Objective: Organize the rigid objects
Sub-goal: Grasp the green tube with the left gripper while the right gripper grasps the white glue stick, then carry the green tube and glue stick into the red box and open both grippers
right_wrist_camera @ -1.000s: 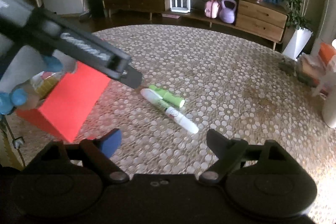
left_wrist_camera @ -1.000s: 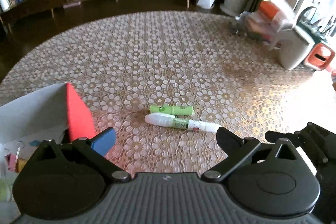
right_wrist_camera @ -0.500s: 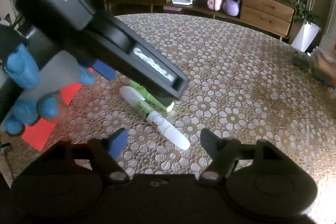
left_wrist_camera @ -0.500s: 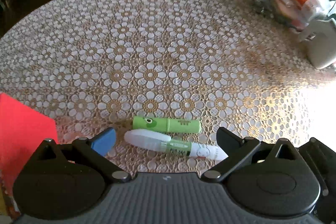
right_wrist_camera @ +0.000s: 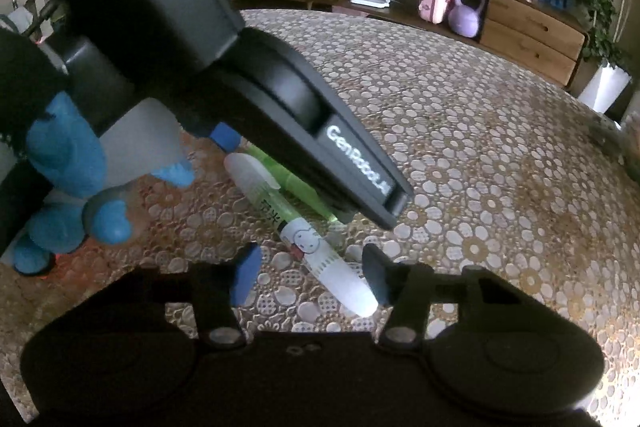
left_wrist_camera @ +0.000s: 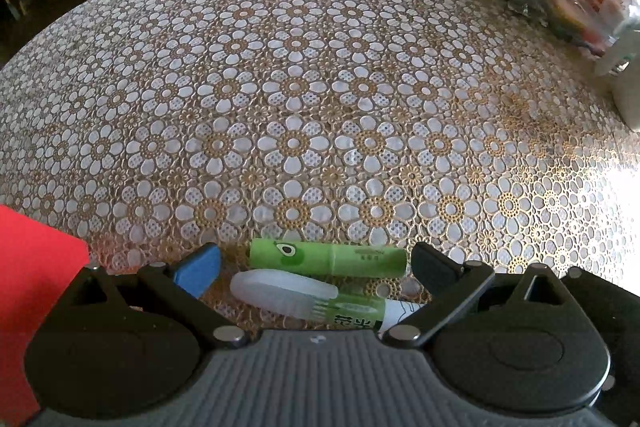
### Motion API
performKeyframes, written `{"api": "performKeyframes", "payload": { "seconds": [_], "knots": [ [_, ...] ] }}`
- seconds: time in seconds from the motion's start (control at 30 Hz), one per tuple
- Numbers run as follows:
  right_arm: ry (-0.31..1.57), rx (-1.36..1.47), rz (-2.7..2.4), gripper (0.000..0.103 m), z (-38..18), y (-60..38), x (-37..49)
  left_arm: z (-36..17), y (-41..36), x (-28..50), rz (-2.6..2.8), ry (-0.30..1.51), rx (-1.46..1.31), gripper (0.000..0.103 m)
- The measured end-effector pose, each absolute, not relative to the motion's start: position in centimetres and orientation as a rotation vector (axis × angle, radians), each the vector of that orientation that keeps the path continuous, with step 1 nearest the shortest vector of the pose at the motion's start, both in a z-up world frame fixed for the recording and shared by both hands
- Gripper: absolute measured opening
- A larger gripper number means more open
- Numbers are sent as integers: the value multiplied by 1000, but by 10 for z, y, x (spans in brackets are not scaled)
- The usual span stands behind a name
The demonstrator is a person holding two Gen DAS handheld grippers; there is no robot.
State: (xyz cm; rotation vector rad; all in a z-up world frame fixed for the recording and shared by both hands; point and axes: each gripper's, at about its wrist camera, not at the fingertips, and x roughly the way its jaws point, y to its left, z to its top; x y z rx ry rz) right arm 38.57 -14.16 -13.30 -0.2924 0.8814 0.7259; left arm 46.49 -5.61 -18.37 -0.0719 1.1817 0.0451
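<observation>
Both pens lie side by side on the flower-pattern tablecloth (left_wrist_camera: 320,87), low in the frame of the left wrist view. The green tube (left_wrist_camera: 328,258) sits right between the tips of the left gripper (left_wrist_camera: 316,267), whose jaws stand wide apart and touch nothing. The white pen (left_wrist_camera: 304,297) with the clear cap lies just below the tube, closer to the gripper body.

In the right wrist view the white pen's blunt end sits between the tips of the right gripper (right_wrist_camera: 314,277), bottom centre. Its jaws have just been closing in, but I see gaps on both sides, so not clamped yet (close though). The left gripper's body fills the upper left, held by a blue-gloved hand (right_wrist_camera: 80,187).

A red box (left_wrist_camera: 36,287) sits at the left edge; can't see inside.
</observation>
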Motion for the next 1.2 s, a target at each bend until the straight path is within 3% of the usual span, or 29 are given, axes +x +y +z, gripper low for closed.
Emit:
{"api": "performKeyframes", "payload": {
  "seconds": [0.13, 0.37, 0.67, 1.2],
  "knots": [
    [858, -317, 735, 47, -134, -136, 383, -203, -71, 456, 38, 1175, -56, 98],
    [849, -341, 756, 26, -131, -131, 377, -232, -126, 447, 33, 1144, -11, 82],
    [886, -351, 795, 17, -127, -125, 358, -201, -111, 444, 35, 1120, 3, 82],
    [1054, -2, 663, 16, -99, -166, 327, -120, -44, 401, -28, 1041, -92, 81]
  ]
}}
